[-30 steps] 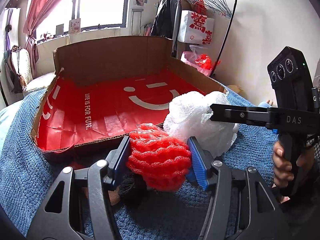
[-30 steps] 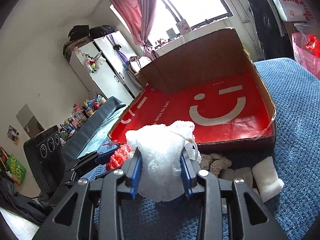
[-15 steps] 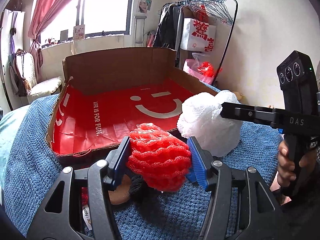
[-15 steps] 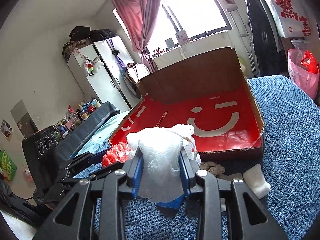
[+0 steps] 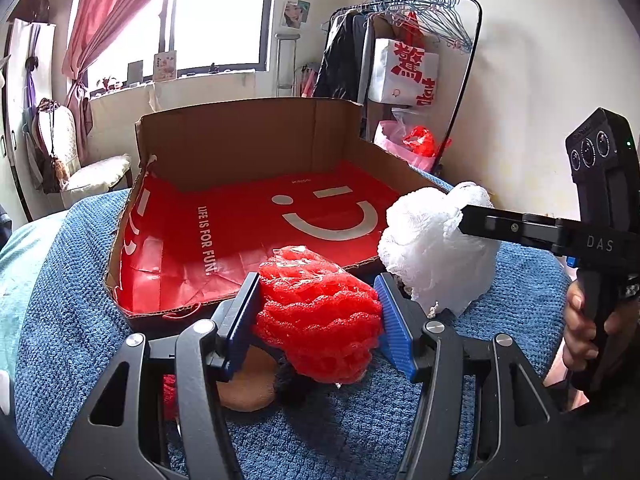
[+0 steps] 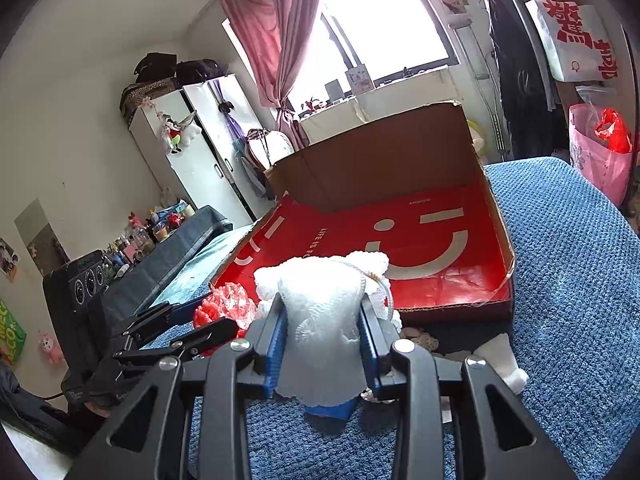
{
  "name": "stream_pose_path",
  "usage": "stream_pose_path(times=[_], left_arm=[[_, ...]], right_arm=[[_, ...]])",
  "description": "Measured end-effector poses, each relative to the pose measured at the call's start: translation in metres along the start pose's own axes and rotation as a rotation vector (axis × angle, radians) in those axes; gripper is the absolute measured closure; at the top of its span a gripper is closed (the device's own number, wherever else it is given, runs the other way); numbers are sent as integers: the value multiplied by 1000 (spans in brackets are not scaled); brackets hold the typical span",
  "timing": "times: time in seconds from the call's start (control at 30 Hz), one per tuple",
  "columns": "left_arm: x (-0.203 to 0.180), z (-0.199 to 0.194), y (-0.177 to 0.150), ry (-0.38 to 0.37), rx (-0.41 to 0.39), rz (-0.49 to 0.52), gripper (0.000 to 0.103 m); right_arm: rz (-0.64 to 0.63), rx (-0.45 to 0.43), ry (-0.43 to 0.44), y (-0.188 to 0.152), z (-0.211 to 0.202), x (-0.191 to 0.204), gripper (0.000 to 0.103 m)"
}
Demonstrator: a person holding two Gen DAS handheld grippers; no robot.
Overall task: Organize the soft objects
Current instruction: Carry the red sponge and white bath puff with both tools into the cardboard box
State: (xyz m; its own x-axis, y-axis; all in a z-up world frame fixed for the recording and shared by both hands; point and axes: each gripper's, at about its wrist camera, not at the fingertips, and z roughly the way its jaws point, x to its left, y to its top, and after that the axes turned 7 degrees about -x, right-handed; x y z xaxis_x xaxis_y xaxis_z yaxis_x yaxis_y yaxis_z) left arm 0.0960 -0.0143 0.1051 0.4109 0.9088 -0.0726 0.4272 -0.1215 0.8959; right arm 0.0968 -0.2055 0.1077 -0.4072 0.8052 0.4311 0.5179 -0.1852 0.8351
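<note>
In the left wrist view we start at the lower left, where the blue blanket covers the bed, and the cardboard box with its red liner sits on it across the centre of the frame, open side up — we judge it's the drop spot for the soft stuff, since both loads hang just short of its near edge. At bottom centre our left gripper is clamped on the red mesh puff, blue pads pressed into both sides so the foam bulges out fwd; a squashy thing like this needs that squeeze or it would slip. Right of it, the right gripper comes in from the right edge of the frame, pinching the white mesh puff near its top, so the bulk sags below the fingers, lifted off the blanket. Under the left gripper we see a tan and dark soft item, partly hidden — can't tell what it is. The right wrist view gives what that one lacks: the right gripper closed on the white puff seen head-on, the red puff at centre left, a white soft block and some beige bits at lower right by the box front, plus smth blue under the puff — unclear what.
</note>
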Motion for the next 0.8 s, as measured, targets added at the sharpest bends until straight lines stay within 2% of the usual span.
stream_pose_path(times=[0.17, 0.27, 0.37, 0.57, 0.8], left_arm=[[6, 1, 12, -13, -5, -2, 48], [12, 6, 29, -12, -27, 30, 48], [21, 21, 48, -22, -17, 54, 48], [44, 77, 92, -55, 71, 58, 48], [63, 160, 114, -31, 211, 100, 48]], right_arm=[[-25, -12, 5, 14, 3, 6, 68], [-75, -25, -17, 33, 13, 10, 68], [-98, -29, -28, 59, 30, 9, 68], [-137, 14, -106, 111, 93, -6, 68], [-152, 129, -216, 139, 180, -34, 69]])
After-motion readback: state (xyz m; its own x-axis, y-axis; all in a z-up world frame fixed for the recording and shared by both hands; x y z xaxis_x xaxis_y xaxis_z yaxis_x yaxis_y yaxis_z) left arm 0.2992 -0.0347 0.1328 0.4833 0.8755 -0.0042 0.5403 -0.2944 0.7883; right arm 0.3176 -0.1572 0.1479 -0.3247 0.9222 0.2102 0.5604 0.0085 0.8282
